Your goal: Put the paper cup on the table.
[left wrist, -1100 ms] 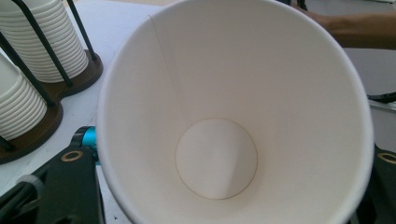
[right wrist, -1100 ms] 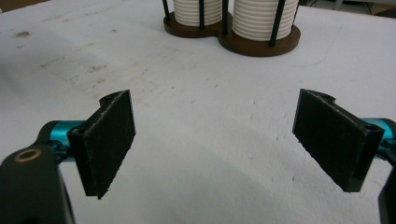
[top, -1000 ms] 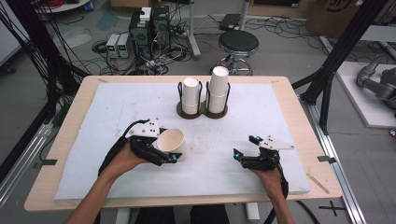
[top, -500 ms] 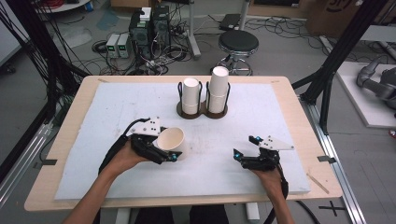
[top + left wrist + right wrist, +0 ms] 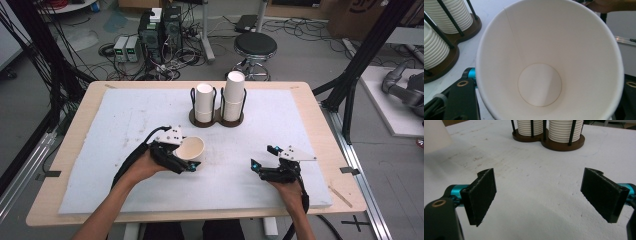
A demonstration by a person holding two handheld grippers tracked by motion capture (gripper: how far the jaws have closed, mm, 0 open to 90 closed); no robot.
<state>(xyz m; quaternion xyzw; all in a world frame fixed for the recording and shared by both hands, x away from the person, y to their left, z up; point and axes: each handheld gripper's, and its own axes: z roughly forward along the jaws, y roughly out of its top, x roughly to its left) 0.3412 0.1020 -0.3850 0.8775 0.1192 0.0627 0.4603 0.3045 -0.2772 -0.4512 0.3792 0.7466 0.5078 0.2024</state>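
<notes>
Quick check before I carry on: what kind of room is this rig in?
Probably a robotics lab or workshop, not a home: computer towers and loose cables on the floor, black frame struts around the table, and a stool behind it.

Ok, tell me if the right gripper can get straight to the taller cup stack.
Probably yes: the right gripper has its jaws open and empty, and bare white mat lies between it and the taller cup stack.

Even, bright overhead light. Soft shadow under right gripper (image 5: 539,195) on white mat (image 5: 536,175). High view soft, low detail. Paper cup (image 5: 549,62) interior glare-free, close, slightly blurred.
</notes>
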